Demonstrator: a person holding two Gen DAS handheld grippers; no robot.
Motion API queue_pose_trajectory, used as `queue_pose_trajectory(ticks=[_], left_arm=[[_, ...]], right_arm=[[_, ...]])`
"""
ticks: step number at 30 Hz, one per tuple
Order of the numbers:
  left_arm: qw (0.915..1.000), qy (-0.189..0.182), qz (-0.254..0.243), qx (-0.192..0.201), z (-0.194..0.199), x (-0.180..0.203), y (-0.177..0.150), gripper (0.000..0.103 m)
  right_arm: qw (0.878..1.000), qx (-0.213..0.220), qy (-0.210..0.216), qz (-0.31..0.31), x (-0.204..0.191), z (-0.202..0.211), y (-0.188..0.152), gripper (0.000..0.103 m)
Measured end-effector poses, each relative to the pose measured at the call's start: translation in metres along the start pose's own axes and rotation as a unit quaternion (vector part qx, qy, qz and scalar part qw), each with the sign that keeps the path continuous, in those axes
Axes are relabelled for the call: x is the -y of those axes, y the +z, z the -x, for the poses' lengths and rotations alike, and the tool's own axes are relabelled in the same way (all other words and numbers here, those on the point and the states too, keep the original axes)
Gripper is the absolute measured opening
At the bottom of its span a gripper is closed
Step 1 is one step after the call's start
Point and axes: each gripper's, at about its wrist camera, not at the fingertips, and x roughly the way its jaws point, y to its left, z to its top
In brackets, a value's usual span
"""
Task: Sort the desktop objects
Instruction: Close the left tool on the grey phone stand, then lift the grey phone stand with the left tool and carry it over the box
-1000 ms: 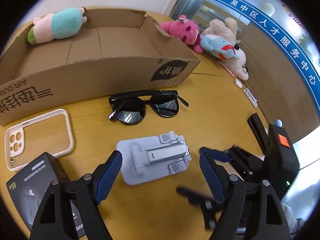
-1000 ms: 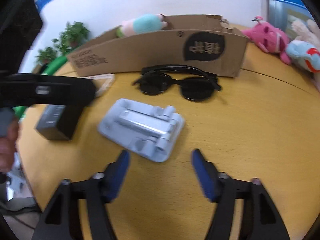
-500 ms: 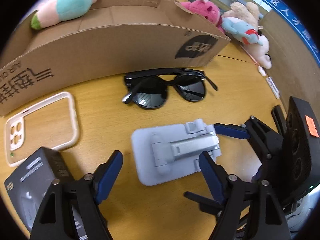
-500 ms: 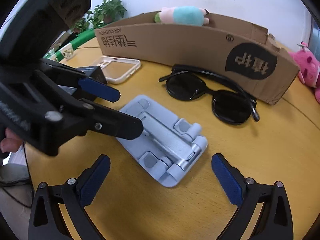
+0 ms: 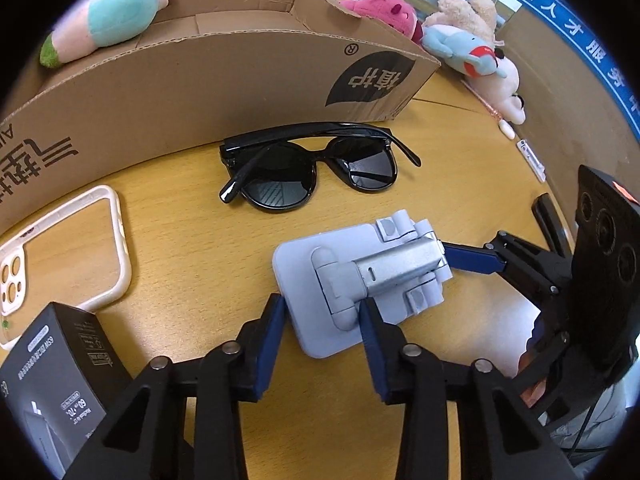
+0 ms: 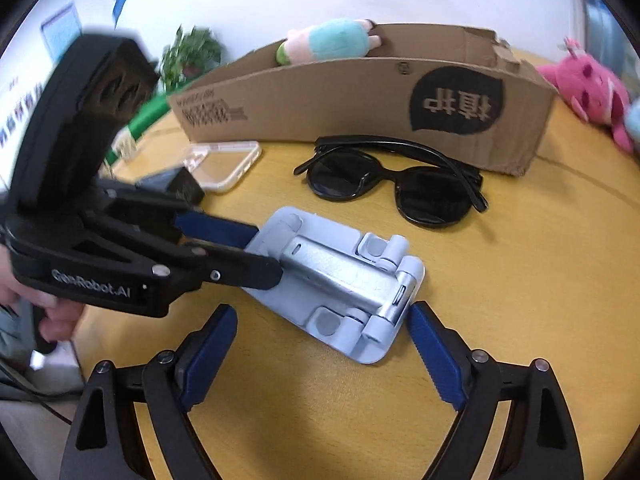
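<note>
The folded grey phone stand [image 5: 362, 280] lay flat on the wooden table [image 5: 192, 264], in front of the black sunglasses [image 5: 308, 170] and the long cardboard box [image 5: 224, 72]. The left gripper [image 5: 322, 322] had just been closing — its blue pads sat against one corner of the stand, pinching it. The right gripper [image 6: 322, 350] was at the stand's hinge end with its jaws spread wide after narrowing a little, one fingertip [image 6: 434, 350] just beside the hinge, gripping nothing. A clear phone case [image 5: 66, 248] and a dark small box [image 5: 56, 372] sat off to the side.
</note>
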Motion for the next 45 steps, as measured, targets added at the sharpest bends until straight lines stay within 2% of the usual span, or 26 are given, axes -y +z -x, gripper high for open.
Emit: queue_pose_trajectory(ticks=[5, 8, 10, 13, 18, 23, 31, 35, 41, 45], left_arm=[[1.0000, -0.004, 0.002, 0.004, -0.002, 0.004, 0.003, 0.036], [0.9999, -0.006, 0.005, 0.006, -0.001, 0.002, 0.003, 0.036], [0.9999, -0.004, 0.002, 0.010, -0.001, 0.004, 0.003, 0.036], [0.9998, 0.000, 0.002, 0.019, 0.000, 0.006, 0.000, 0.036], [0.9987, 0.005, 0.000, 0.051, 0.019, 0.009, -0.001, 0.036], [0.9953, 0.009, -0.009, 0.096, 0.051, 0.010, 0.009, 0.036], [0.9856, 0.020, -0.018, 0.167, 0.101, -0.001, 0.047, 0.035], [0.9805, 0.021, -0.007, 0.195, 0.118, -0.022, 0.069, 0.035], [0.9733, 0.040, 0.021, 0.225, 0.139, -0.072, 0.100, 0.035], [0.9728, 0.051, 0.036, 0.223, 0.140, -0.112, 0.124, 0.035]], right_arm=[[0.999, 0.013, 0.017, -0.037, 0.008, 0.006, -0.002, 0.085], [0.999, 0.019, 0.002, -0.045, 0.008, 0.009, -0.007, 0.073], [0.999, 0.020, -0.012, -0.047, 0.011, 0.009, -0.004, 0.060], [0.998, 0.028, -0.023, -0.056, 0.016, 0.011, -0.004, 0.049], [0.997, 0.044, -0.035, -0.059, 0.012, 0.017, -0.008, 0.047], [0.994, 0.087, -0.042, -0.046, -0.003, 0.035, 0.009, 0.047], [0.984, 0.168, -0.064, 0.006, -0.029, 0.070, 0.080, 0.047], [0.979, 0.188, -0.074, 0.042, -0.042, 0.070, 0.126, 0.048], [0.980, 0.190, -0.046, 0.048, -0.047, 0.036, 0.190, 0.048], [0.983, 0.180, -0.017, 0.041, -0.047, 0.000, 0.234, 0.048]])
